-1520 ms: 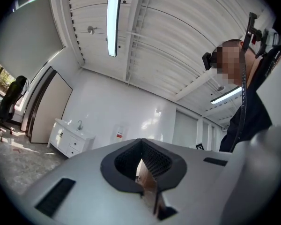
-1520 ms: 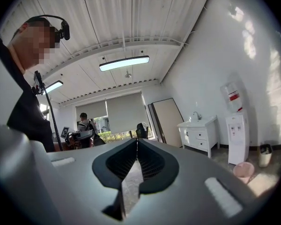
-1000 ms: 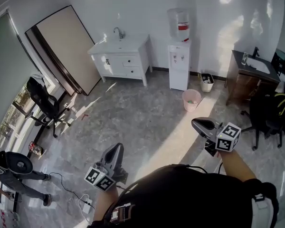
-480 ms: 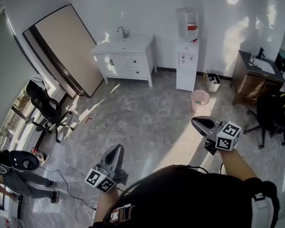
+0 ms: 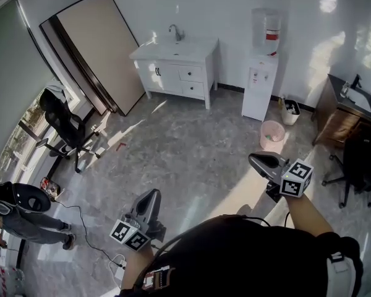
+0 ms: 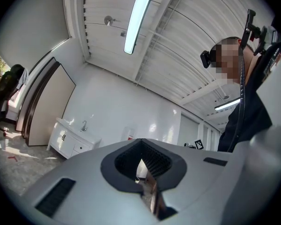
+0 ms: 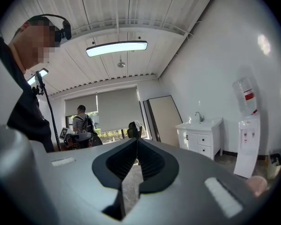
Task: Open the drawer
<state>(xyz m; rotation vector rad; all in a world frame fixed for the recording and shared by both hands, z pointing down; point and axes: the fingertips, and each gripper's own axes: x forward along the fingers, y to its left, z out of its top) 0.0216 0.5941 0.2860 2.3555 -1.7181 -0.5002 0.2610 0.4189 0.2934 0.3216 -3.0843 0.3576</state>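
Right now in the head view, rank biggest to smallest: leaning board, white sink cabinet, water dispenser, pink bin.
1. leaning board
2. white sink cabinet
3. water dispenser
4. pink bin
Cabinet and dispenser look close.

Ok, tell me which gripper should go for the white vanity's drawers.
Right, narrowly. Both grippers are shut, empty and far from the drawers, but the right gripper is held further forward than the left gripper, on the drawers' side of the vanity.

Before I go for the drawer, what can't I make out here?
- Drawers of the white vanity: too small in every view to judge handles.
- Dark cabinet: cut off by the head view's right edge.
- Left gripper view: the left gripper body hides the vanity's lower part.
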